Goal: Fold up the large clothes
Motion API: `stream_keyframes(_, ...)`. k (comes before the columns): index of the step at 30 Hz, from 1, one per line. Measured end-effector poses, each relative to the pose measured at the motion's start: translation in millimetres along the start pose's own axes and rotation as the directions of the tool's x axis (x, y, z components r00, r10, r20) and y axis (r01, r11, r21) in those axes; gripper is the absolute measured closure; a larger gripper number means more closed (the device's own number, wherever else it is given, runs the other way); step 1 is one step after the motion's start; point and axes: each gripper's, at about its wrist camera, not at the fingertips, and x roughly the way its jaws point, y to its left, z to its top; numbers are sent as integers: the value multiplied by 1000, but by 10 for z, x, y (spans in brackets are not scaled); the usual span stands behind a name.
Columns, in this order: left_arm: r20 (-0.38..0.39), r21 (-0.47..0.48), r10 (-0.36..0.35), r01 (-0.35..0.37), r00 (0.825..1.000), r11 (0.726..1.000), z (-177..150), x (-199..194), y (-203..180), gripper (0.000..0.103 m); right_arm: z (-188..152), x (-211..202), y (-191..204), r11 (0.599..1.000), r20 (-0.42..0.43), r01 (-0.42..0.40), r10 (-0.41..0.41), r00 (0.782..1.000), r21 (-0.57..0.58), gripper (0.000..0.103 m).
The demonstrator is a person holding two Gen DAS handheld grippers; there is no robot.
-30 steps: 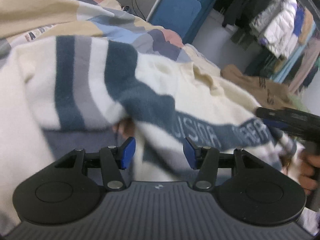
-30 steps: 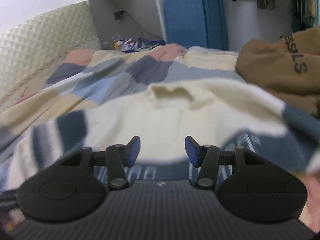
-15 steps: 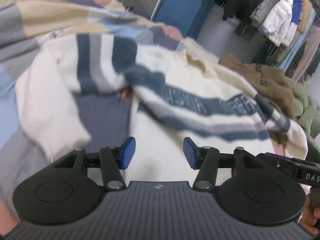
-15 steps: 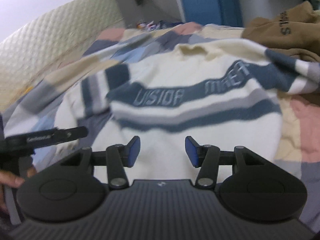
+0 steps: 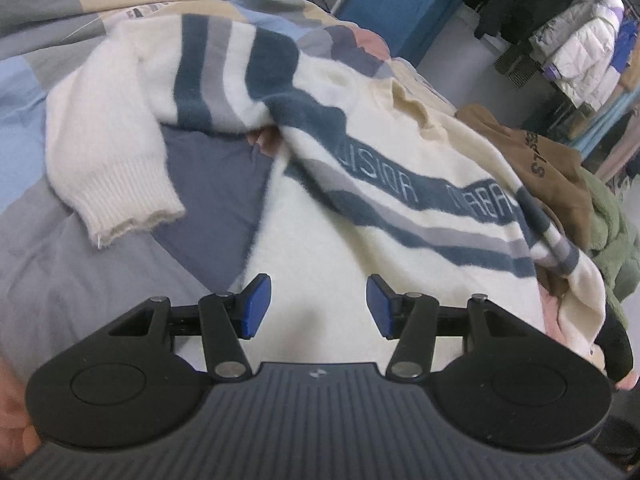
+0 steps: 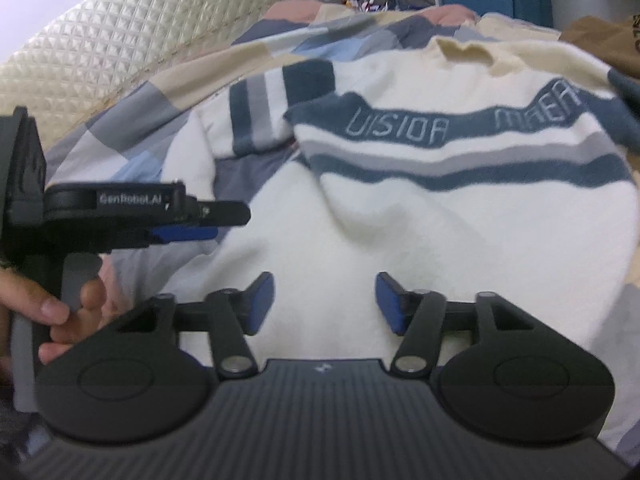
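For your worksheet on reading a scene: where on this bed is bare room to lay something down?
Free: the patchwork quilt beside the sweater's cuffed sleeve, and the quilt between sweater and quilted headboard. Crowded: the far side, where a brown garment and a green one are piled.

The sweater (image 5: 360, 184) lies spread on the bed (image 5: 80, 264), its collar toward the far end and one sleeve (image 5: 108, 160) bent out to the left. A heap of clothes (image 5: 560, 176) sits beside it on the right; the headboard (image 6: 120, 40) stands behind.
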Motion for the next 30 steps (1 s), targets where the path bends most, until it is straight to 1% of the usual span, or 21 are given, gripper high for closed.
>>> stream_keyframes(1, 4, -6, -4, 4, 1000, 1000, 35, 3, 36, 44, -8, 31, 7, 1000, -6, -4, 4, 1000, 2, 34)
stream_keyframes(2, 14, -22, -3, 3, 1000, 1000, 74, -5, 87, 44, -20, 60, 23, 1000, -11, -7, 7, 1000, -3, 29)
stream_keyframes(4, 28, -73, 0, 2, 1000, 997, 155, -19, 223, 44, -51, 107, 86, 999, -6, -5, 4, 1000, -36, 26)
stream_keyframes(7, 21, -148, 2, 1, 1000, 989, 231, 7, 417, 44, -98, 141, 173, 997, -3, -3, 2, 1000, -79, 26)
stream_keyframes(10, 10, -224, -14, 16, 1000, 975, 256, 40, 578, 44, -126, 133, 261, 992, 23, -13, 16, 1000, -126, 26)
stream_keyframes(14, 5, -264, -37, 37, 999, 964, 265, 80, 652, 45, -141, 148, 370, 981, 35, -52, 60, 998, -186, 27)
stream_keyframes(16, 0, -270, -46, 45, 999, 962, 258, 92, 663, 44, -169, 194, 423, 974, 12, -91, 96, 995, -207, 30)
stream_keyframes(19, -8, -283, -70, 64, 998, 957, 244, 143, 668, 45, -235, 324, 519, 964, -42, -136, 130, 991, -227, 38)
stream_keyframes(20, -11, -286, -73, 67, 997, 956, 239, 155, 668, 45, -259, 375, 560, 959, -61, -144, 133, 989, -243, 41)
stream_keyframes(22, -18, -293, -78, 69, 997, 954, 230, 177, 671, 45, -328, 466, 665, 940, -93, -137, 114, 989, -313, 49)
stream_keyframes(24, -22, -303, -85, 75, 996, 950, 221, 184, 679, 45, -387, 525, 752, 918, -102, -90, 54, 993, -387, 71)
stream_keyframes(25, -23, -307, -89, 78, 996, 948, 212, 188, 684, 45, -398, 520, 761, 908, -99, -77, 40, 994, -412, 76)
stream_keyframes(26, -26, -312, -93, 81, 995, 947, 204, 188, 686, 45, -382, 492, 758, 905, -91, -74, 39, 995, -418, 84)
stream_keyframes(28, -33, -318, -111, 95, 993, 943, 191, 194, 676, 45, -307, 398, 690, 919, -76, -77, 51, 996, -387, 87)
stream_keyframes(29, -36, -318, -124, 106, 992, 942, 180, 197, 666, 44, -251, 336, 621, 932, -61, -82, 64, 996, -352, 87)
stream_keyframes(30, -39, -319, -141, 122, 989, 940, 167, 202, 652, 44, -181, 255, 519, 952, -38, -87, 79, 996, -293, 87)
